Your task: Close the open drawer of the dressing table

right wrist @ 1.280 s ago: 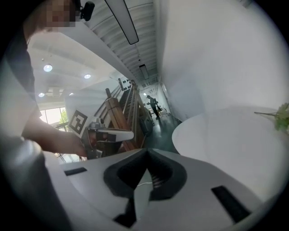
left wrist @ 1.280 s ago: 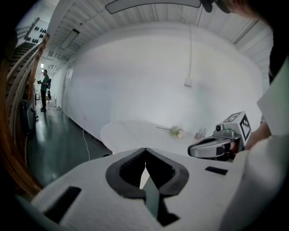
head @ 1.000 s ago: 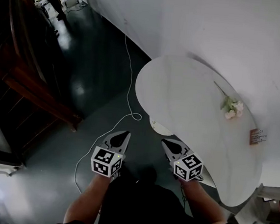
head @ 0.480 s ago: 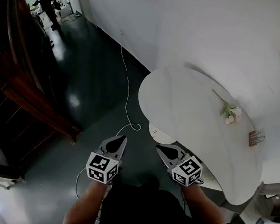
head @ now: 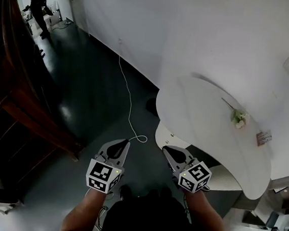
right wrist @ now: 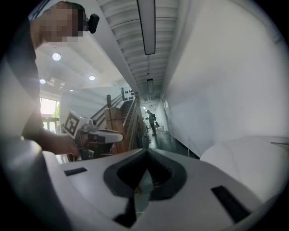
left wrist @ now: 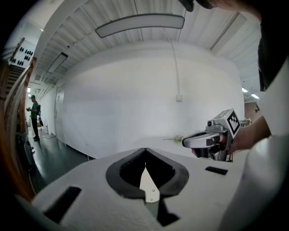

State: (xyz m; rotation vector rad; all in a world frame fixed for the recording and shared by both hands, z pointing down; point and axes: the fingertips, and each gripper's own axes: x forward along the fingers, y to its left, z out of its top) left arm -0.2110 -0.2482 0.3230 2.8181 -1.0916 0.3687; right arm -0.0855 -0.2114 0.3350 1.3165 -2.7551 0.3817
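Left gripper [head: 125, 143]: lower centre of the head view, marker cube nearest the camera. Its jaws are drawn together to a single point with nothing between them.
Right gripper [head: 167, 149]: just right of the left one and apart from it. Its jaws are likewise pressed together and empty, and its tip is aimed at the drawer.
Drawer [head: 168, 138]: white curved front jutting out from under the near-left edge of the dressing table [head: 204, 123], centre-right of the frame. The right gripper's tip lies just beside it; contact cannot be told.
Change from half a second ago: the table and drawer have slid rightward and a little lower in the frame, and more of the drawer front now shows. Both grippers keep almost the same place. The distant person [head: 36, 3] has shifted toward the upper-left corner.
Table top: oval and white. A flower [head: 238, 117] and a small card [head: 263, 137] lie near its far right edge, well apart from the grippers.
Edges: a white wall [head: 193, 36] bounds the table at upper right, and a dark wooden staircase [head: 19, 95] bounds the left side.
Open room: a dark glossy floor [head: 87, 76] runs between staircase and wall toward the upper left. A white cable [head: 130, 98] trails across it, ending in a loop just above the left gripper's tip.
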